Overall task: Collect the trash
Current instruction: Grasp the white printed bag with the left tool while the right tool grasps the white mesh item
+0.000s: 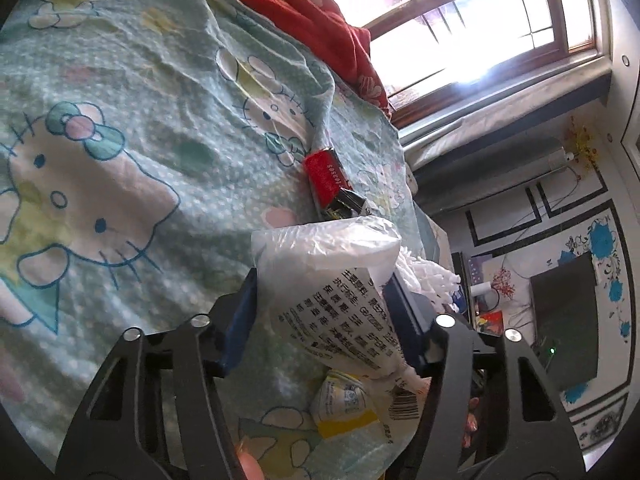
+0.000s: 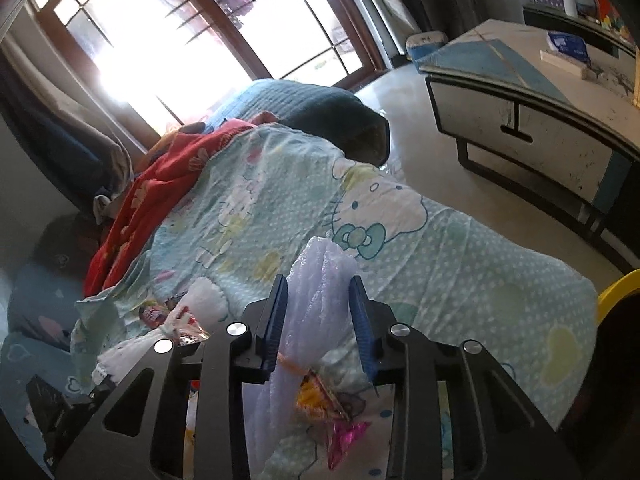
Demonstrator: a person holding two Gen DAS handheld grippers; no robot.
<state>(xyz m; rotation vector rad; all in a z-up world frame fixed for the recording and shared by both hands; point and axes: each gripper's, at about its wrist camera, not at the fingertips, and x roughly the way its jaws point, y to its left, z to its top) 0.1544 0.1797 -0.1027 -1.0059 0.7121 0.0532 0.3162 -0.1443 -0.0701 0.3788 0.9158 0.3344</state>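
My left gripper (image 1: 324, 300) is shut on a crumpled white plastic wrapper with black printed text (image 1: 336, 292), held above the Hello Kitty bedsheet (image 1: 120, 160). A red and black cigarette pack (image 1: 330, 182) lies on the sheet just beyond it. My right gripper (image 2: 318, 320) is shut on a translucent pale-purple plastic bag (image 2: 316, 300) that hangs down with yellow and pink wrappers (image 2: 332, 412) inside. More wrappers (image 2: 176, 316) lie on the sheet to the left of the right gripper.
A red blanket (image 2: 160, 184) and a dark blue pillow (image 2: 312, 108) lie at the window end of the bed. A low white cabinet (image 2: 540, 120) stands across the floor. A yellow-rimmed bin (image 2: 616, 288) sits at the bed's right edge.
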